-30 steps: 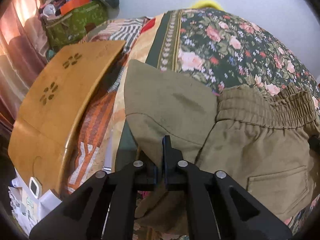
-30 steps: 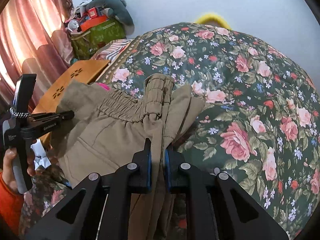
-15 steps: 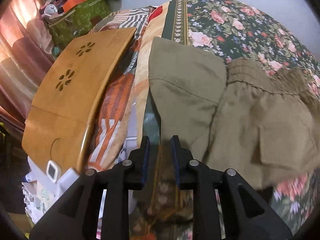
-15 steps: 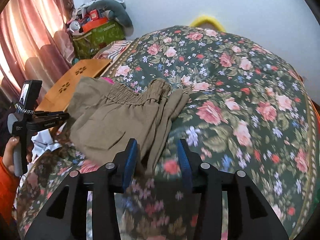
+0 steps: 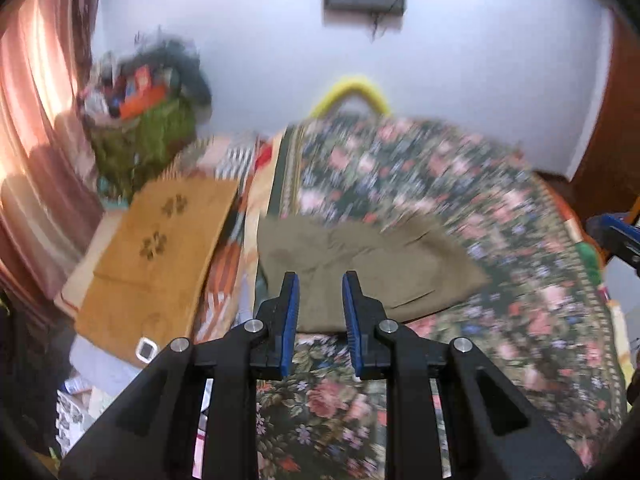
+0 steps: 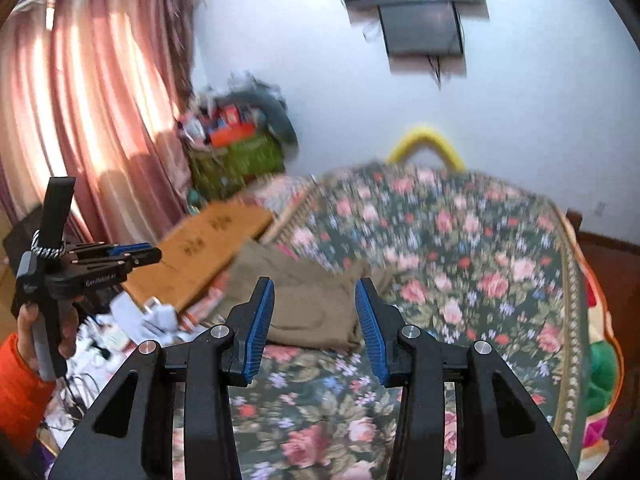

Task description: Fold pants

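The olive-green pants lie folded in a compact bundle on the floral bedspread, near its left edge. They also show in the right wrist view. My left gripper is open and empty, raised back from the near edge of the pants. My right gripper is wide open and empty, also drawn back above the bedspread. The left gripper shows in the right wrist view, held in a hand at the far left. Both views are motion-blurred.
A wooden lap table leans beside the bed on the left. A green bag with clutter stands by the pink curtain. A yellow curved object is behind the bed. A dark screen hangs on the wall.
Both grippers let go of the pants, opened and pulled back and up. The pants dropped onto the bedspread as a folded bundle.
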A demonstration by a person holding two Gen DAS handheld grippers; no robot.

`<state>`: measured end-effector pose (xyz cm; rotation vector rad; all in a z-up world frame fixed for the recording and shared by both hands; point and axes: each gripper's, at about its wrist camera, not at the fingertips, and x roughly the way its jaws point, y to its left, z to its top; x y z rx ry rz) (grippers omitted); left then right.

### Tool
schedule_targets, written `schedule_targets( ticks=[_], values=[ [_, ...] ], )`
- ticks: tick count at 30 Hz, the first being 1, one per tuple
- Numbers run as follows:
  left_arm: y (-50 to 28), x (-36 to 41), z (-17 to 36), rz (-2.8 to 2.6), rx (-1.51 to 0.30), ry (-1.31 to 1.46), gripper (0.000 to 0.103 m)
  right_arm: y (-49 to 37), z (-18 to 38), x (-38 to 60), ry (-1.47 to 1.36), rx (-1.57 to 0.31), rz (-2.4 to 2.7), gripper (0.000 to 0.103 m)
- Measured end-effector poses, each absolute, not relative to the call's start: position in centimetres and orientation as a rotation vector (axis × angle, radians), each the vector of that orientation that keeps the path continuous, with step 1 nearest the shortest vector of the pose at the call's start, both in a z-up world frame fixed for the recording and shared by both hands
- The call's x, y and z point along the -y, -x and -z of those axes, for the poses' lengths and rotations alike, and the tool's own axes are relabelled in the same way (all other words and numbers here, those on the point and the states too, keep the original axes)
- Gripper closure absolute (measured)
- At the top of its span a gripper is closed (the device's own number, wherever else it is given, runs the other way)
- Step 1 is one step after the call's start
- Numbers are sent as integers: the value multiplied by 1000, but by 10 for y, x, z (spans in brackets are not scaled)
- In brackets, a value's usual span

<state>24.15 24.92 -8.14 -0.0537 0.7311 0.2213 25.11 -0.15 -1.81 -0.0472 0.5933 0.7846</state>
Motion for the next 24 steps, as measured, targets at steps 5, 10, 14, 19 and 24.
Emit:
schedule_targets(
  ticks=[5,10,14,19,24],
  values=[
    [-174,-203,23,-184,-560,3,81,-193,-25,16,45,-437,-818,65],
    [-107,-163,-15,-170,-416,-29,81,-130,-55,29,54,-274,-826,65],
    [-65,-145,-28,-163,-340,-32,78,-93,-66,36,53,-196,-819,65],
    [-19,-125,-33,-193,-245,-46,56,-74,-69,44,20,-159,-806,64],
    [1,-115,-28,-209,-221,-33,34,-64,-64,49,-15,-154,-775,25]
  ],
)
